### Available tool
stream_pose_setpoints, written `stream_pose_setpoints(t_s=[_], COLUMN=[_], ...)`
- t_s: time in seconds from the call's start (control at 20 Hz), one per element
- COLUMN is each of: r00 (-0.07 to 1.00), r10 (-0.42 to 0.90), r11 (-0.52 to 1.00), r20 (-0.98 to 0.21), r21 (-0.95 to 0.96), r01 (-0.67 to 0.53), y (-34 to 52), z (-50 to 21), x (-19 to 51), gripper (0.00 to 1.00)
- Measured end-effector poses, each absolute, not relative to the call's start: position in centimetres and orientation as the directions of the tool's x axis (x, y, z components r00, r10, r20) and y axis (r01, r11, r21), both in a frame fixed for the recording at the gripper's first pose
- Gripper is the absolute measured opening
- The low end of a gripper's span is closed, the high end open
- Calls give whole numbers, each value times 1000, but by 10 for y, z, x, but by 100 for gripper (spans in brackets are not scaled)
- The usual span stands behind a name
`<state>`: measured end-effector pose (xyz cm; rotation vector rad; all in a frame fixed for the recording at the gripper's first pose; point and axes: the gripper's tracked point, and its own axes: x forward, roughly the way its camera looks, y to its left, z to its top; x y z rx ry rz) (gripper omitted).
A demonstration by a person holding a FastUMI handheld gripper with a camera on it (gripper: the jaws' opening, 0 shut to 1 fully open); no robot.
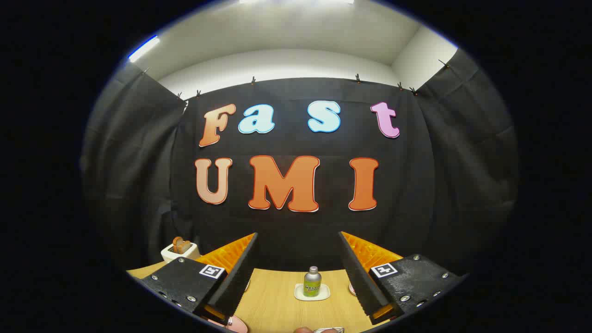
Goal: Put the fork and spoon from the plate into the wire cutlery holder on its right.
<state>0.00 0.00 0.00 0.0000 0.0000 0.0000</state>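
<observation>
Holding the gripper (298,273) level with fingers spread and empty, you face the bottle (312,281) at lower centre, while the pink plate (238,323) barely peeks below.

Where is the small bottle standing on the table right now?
In the gripper view, the small bottle stands upright on a small pale dish on the wooden table, beyond and between the open jaws.

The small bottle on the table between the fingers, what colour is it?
Green bottle with a silver cap, seen in the gripper view; the gripper is open.
</observation>
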Motion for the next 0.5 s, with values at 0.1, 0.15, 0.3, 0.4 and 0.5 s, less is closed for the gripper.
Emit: stream_pose_setpoints(t_s=[0.1, 0.15, 0.3, 0.4, 0.5], r00=[1000, 1000, 998, 997, 997], r10=[14, 22, 41, 50, 59], r11=[1000, 1000, 999, 998, 998], r20=[-7, 3, 42, 55, 52], r21=[8, 7, -17, -30, -40], r01=[-14, -22, -40, -49, -57], y=[1, 2, 11, 18, 25], z=[0, 3, 11, 13, 12], x=[-3, -3, -1, 0, 0], gripper=[99, 99, 99, 99, 99])
